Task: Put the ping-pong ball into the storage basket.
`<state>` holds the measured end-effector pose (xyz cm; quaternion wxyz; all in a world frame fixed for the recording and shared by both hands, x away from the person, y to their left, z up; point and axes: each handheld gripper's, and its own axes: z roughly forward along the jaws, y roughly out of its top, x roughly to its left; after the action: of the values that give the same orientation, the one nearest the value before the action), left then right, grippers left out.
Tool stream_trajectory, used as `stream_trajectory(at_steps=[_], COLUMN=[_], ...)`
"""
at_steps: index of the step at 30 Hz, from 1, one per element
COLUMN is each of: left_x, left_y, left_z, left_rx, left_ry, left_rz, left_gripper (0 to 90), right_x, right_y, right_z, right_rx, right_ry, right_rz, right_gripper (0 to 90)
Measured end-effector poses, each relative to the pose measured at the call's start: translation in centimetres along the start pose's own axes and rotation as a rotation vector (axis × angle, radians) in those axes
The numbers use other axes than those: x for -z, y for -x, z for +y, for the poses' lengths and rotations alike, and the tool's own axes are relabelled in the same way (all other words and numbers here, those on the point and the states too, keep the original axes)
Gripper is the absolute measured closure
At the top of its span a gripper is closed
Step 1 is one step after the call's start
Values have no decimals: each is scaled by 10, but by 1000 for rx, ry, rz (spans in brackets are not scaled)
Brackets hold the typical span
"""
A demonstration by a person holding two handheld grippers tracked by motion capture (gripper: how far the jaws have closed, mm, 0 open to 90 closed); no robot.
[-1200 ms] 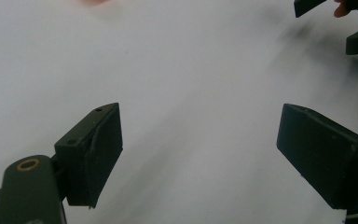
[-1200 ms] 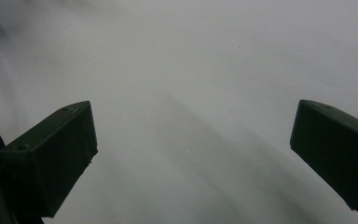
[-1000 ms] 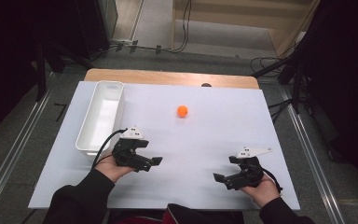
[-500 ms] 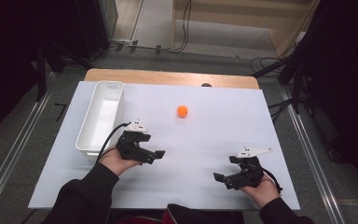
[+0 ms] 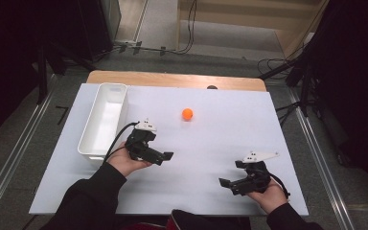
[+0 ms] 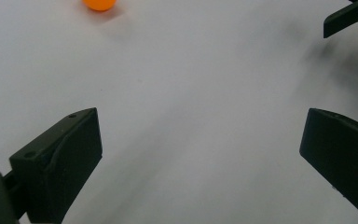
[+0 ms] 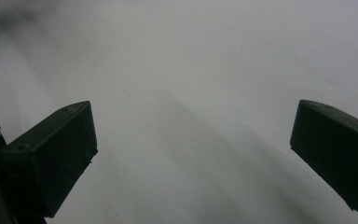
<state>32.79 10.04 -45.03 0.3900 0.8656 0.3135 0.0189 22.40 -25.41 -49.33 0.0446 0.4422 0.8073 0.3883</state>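
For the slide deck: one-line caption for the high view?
Two hand-held grippers, left and right, both open over a white table, with an orange ball and white tray beyond.

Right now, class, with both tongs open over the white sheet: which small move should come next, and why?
Probably ease the left tongs forward toward the orange ball: they are open, empty and nearer to it than the right tongs, and the ball sits untouched beside the white tray.

grey floor (image 5: 38,134), dark curtains (image 5: 354,72), loose cables (image 5: 187,28)

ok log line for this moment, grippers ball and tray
left gripper: open, empty | right gripper: open, empty | orange ball: loose on table | white tray: empty
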Motion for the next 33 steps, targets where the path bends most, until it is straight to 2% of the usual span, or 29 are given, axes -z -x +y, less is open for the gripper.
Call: stream_trajectory(at_steps=[1,6,12,14,19,22,30,33], left_x=[-1,-6,-12,-13,-17,-20,-24,-27], left_y=[0,-2,-3,-3,-4,-5,-9,-10], left_z=[1,9,14,17,23,27,35,38], left_rx=[-5,-8,-17,-21,-23,-37,-26,-36], left_ry=[-2,14,6,4,8,8,23,19], left_rz=[13,14,16,28,15,19,21,25], left_gripper=[0,0,0,0,0,0,0,0], right_x=[0,0,1,1,1,1,1,2], right_y=[0,-1,0,0,-1,-1,-1,-1], right_z=[0,0,-1,-1,-1,-1,-1,0], right_rx=[0,5,11,8,11,9,13,12], right_ry=[0,1,2,1,1,2,2,12], right_rz=[-2,-6,-9,-5,-3,-4,-2,-6], right_gripper=[0,0,0,0,0,0,0,0])
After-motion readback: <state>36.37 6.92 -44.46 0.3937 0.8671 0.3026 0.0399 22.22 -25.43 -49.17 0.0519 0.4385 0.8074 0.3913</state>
